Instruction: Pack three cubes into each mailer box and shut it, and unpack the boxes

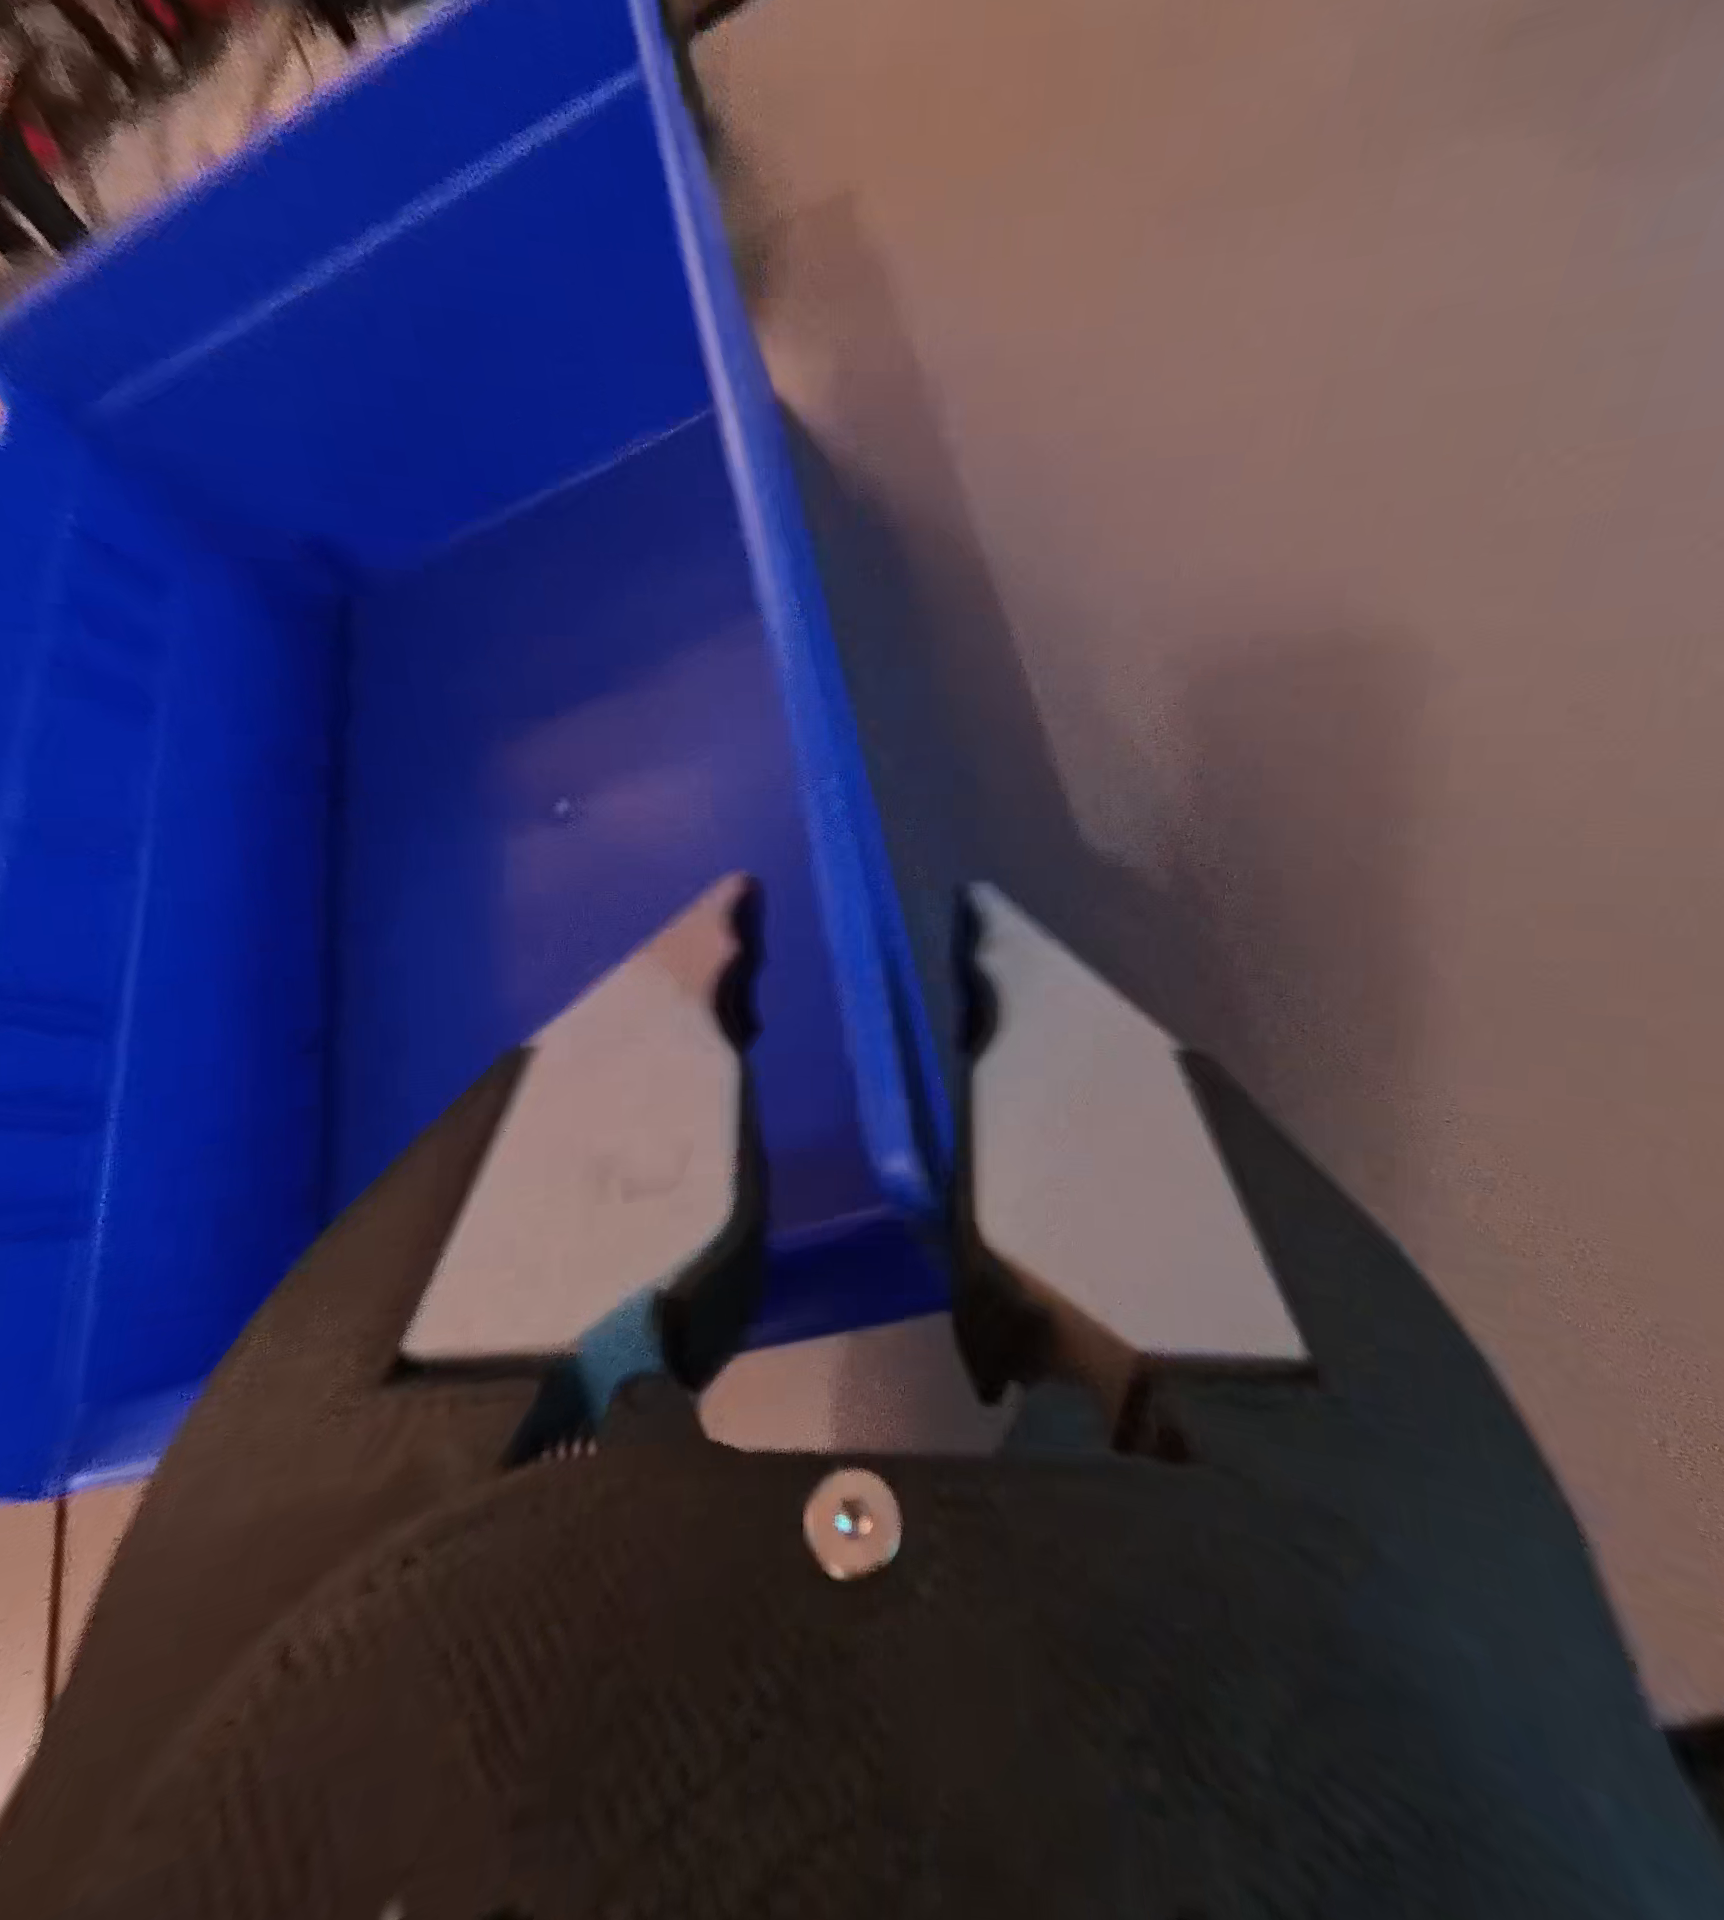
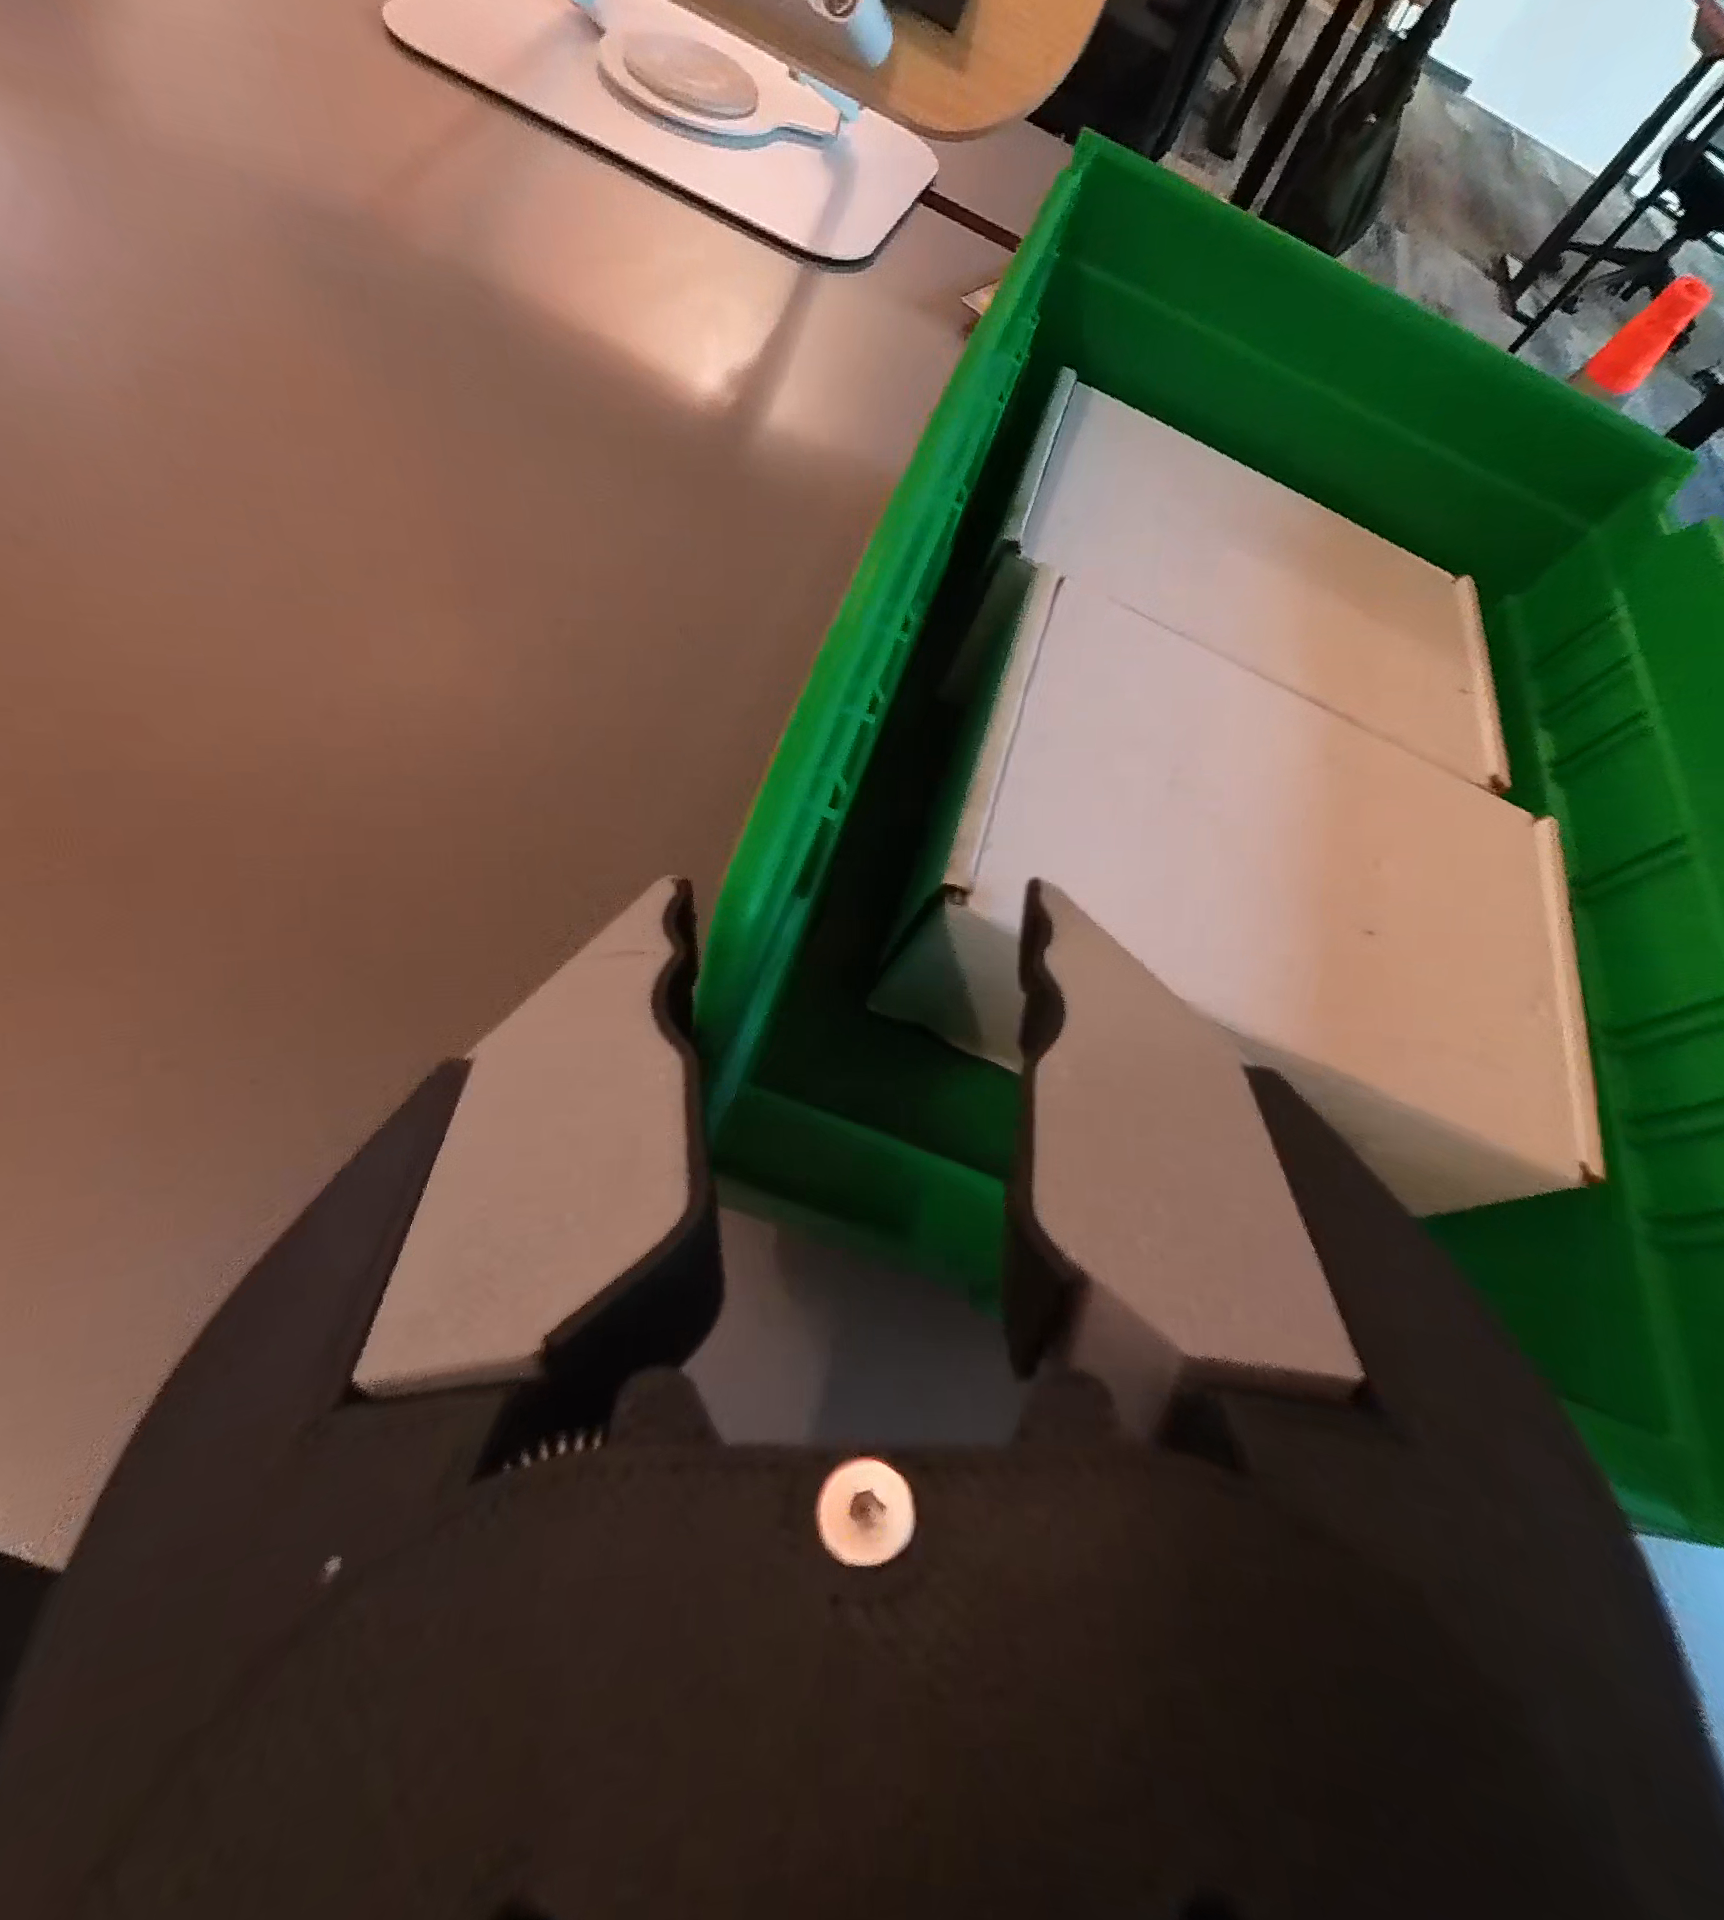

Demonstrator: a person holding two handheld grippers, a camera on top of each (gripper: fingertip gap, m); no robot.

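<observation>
A blue plastic bin [image 1: 214, 831] lies on the brown table and shows no cubes inside. My left gripper [image 1: 858, 914] straddles its right wall near the front corner, one finger inside and one outside; the jaws are narrowly apart, with a gap showing beside the rim. This view is blurred. A green bin [image 2: 1668, 1039] holds two shut white mailer boxes, one near [image 2: 1253, 914] and one far [image 2: 1253, 561]. My right gripper [image 2: 853, 914] is open and straddles the green bin's left wall, its right finger over the near box's corner. No cubes are in view.
The brown table [image 2: 318, 623] spreads left of the green bin. A white flat stand base [image 2: 712, 135] sits at its far side. Beyond the table edge are an orange cone [image 2: 1647, 332] and dark chair and desk legs on the floor. The tips of one gripper are about 55 cm away from the tips of the other.
</observation>
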